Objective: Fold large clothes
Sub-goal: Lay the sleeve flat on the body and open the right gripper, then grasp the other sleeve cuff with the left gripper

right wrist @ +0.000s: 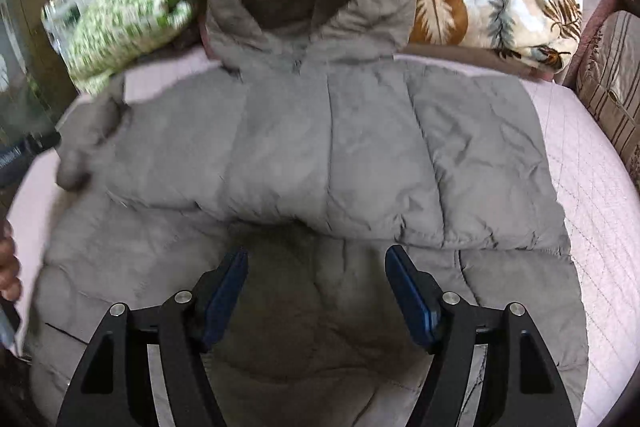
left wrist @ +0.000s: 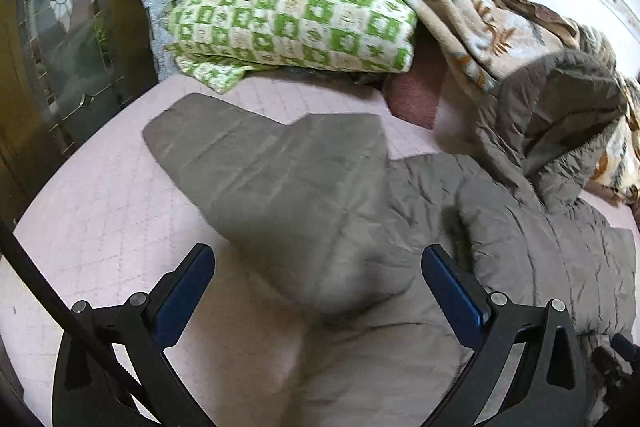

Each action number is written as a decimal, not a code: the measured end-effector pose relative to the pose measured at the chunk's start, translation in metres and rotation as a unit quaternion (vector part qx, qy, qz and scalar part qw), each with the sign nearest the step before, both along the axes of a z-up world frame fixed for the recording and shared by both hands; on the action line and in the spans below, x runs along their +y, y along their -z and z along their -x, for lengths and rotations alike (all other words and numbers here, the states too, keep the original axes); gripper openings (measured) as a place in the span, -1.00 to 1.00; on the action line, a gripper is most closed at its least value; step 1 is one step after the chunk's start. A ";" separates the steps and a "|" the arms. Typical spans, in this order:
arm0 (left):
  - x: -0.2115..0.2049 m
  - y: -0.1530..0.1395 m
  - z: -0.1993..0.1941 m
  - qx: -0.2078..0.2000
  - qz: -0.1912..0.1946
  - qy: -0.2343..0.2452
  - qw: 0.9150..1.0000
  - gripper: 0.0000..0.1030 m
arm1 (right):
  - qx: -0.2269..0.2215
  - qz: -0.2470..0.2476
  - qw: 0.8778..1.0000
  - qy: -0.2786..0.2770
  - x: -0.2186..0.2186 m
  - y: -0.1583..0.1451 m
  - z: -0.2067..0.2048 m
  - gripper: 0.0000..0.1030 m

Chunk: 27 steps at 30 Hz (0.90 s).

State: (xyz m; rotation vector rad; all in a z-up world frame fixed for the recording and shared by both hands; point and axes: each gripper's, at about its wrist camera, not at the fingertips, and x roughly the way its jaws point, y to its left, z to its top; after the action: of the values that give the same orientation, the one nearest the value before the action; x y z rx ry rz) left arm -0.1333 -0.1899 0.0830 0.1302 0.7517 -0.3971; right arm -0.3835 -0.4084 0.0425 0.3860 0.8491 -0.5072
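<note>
Over the jacket (right wrist: 320, 147) on the bed (left wrist: 100, 219), I see my left gripper (left wrist: 318, 269) and right gripper (right wrist: 316, 267) spread wide, grasping nothing.

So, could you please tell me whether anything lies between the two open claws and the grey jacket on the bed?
Nothing visible does. The left claw hangs over the sleeve, and the right claw over the jacket, with only bare fabric between their fingers.
</note>
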 end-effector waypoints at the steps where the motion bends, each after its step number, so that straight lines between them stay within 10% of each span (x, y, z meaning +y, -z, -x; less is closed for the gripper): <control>1: 0.004 -0.001 -0.002 -0.001 0.000 -0.004 1.000 1.00 | -0.004 0.002 1.000 0.003 0.001 -0.002 0.002 0.47; 17: 0.092 0.027 -0.066 0.082 0.037 -0.087 0.992 1.00 | -0.024 -0.018 0.999 0.025 -0.009 -0.009 0.006 0.47; 27: 0.179 0.031 -0.131 0.133 0.142 -0.163 0.967 1.00 | -0.034 -0.039 0.998 0.027 -0.016 -0.006 0.011 0.47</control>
State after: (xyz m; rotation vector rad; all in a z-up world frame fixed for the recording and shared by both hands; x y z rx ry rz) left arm -0.0020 -0.0109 0.0519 -0.3194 0.9544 -0.2057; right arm -0.3940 -0.4245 0.0489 0.4965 0.7968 -0.5100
